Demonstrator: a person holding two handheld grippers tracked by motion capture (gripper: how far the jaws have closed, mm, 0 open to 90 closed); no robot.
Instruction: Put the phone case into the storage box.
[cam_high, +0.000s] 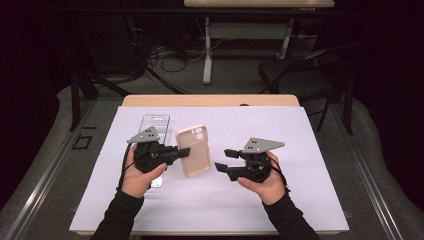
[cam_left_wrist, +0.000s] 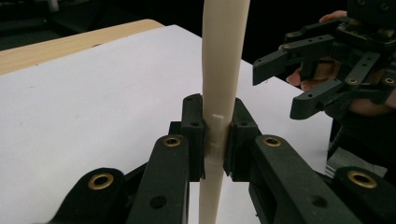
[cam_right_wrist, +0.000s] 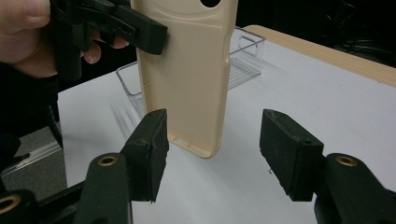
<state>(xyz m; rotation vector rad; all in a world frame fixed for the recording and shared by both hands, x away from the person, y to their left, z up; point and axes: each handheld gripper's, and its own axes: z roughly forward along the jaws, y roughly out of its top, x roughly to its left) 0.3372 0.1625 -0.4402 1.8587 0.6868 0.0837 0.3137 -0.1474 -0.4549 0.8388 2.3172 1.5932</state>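
Beige phone case (cam_high: 193, 150) clamped by left gripper (cam_high: 183, 152), right gripper (cam_high: 223, 159) held released at its 3 o'clock, clear packaging tray (cam_high: 154, 121) lying at 11 o'clock.

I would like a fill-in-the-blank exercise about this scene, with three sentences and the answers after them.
1. The left tongs are shut on the edge of a beige phone ____.
2. The right tongs stand ____, with nothing between them.
3. Behind the phone case lies a ____ plastic tray on the white mat.

Missing words: case; open; clear
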